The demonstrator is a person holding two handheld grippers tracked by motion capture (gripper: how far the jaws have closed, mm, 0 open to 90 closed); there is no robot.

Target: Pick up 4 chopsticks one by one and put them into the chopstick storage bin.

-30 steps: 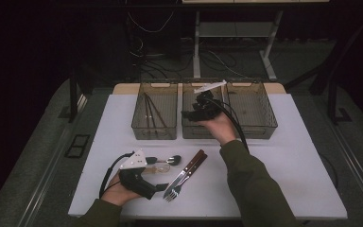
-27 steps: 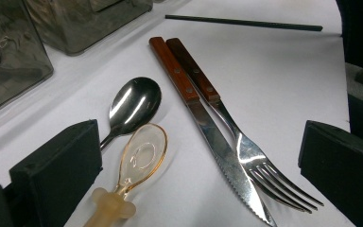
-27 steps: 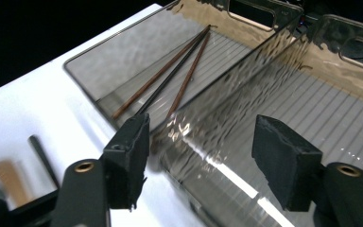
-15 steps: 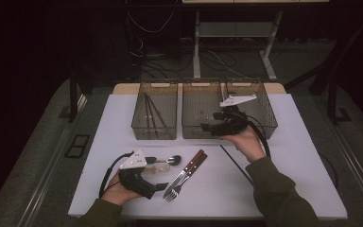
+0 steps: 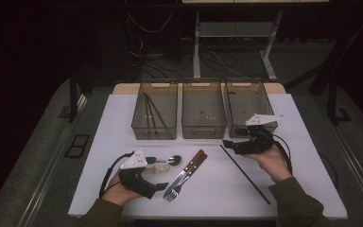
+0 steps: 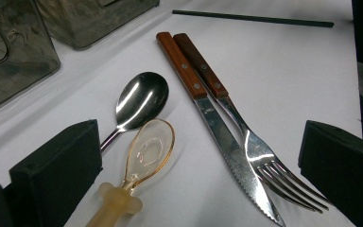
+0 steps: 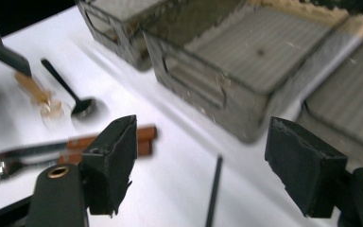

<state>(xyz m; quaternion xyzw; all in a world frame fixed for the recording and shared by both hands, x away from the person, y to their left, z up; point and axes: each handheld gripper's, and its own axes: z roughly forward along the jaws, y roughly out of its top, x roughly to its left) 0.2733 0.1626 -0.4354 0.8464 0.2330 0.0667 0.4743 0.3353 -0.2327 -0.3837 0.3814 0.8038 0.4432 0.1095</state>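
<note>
The black chopstick (image 5: 245, 174) is being approached by the right gripper (image 5: 231, 145) — jaws just widened, nothing between them; lowering astride is probably needed. The left gripper (image 5: 163, 186) is spread empty by the amber spoon (image 6: 147, 152).

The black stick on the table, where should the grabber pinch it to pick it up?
Probably near the top end of the black stick, the part closest to the open right tool. It lies flat and thin on the white table, so come straight down from above with the jaws across it.

L claw (image 5: 162, 186): low, jaws apart, empty | R claw (image 5: 228, 144): raised, pointing left, jaws just opened wide, empty
</note>
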